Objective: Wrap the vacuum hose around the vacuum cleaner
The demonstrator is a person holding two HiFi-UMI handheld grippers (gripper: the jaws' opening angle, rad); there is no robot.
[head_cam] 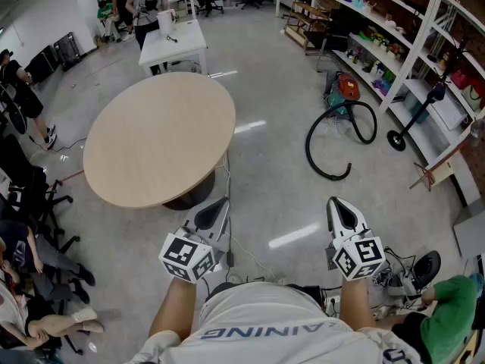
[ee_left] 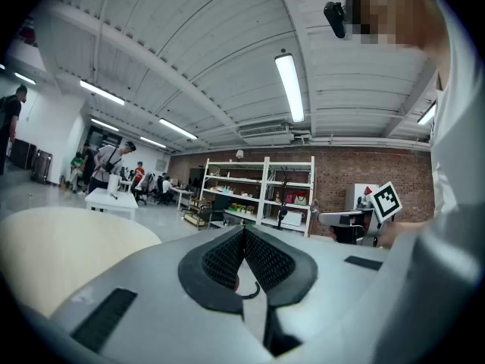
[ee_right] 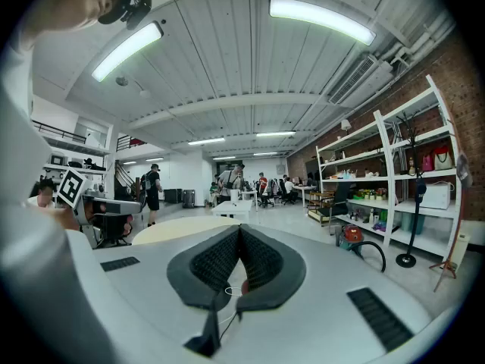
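Your left gripper (head_cam: 218, 205) and right gripper (head_cam: 339, 205) are both closed on nothing and held at your waist, likely because the work is out of reach. The black hose (head_cam: 308, 144) sprawls unwrapped to the right of the round table (head_cam: 159, 139), beside the red vacuum cleaner (head_cam: 347, 88). The only legible writing is "AINING" on your shirt (head_cam: 265, 324).

My left gripper (ee_left: 244, 232) has its grey, black-padded jaws pressed together at the tips, with nothing between them. A round beige tabletop (ee_left: 53, 252) sits low at the left. Far ahead, white metal shelving (ee_left: 258, 192) stands against a red brick wall (ee_left: 341, 177).
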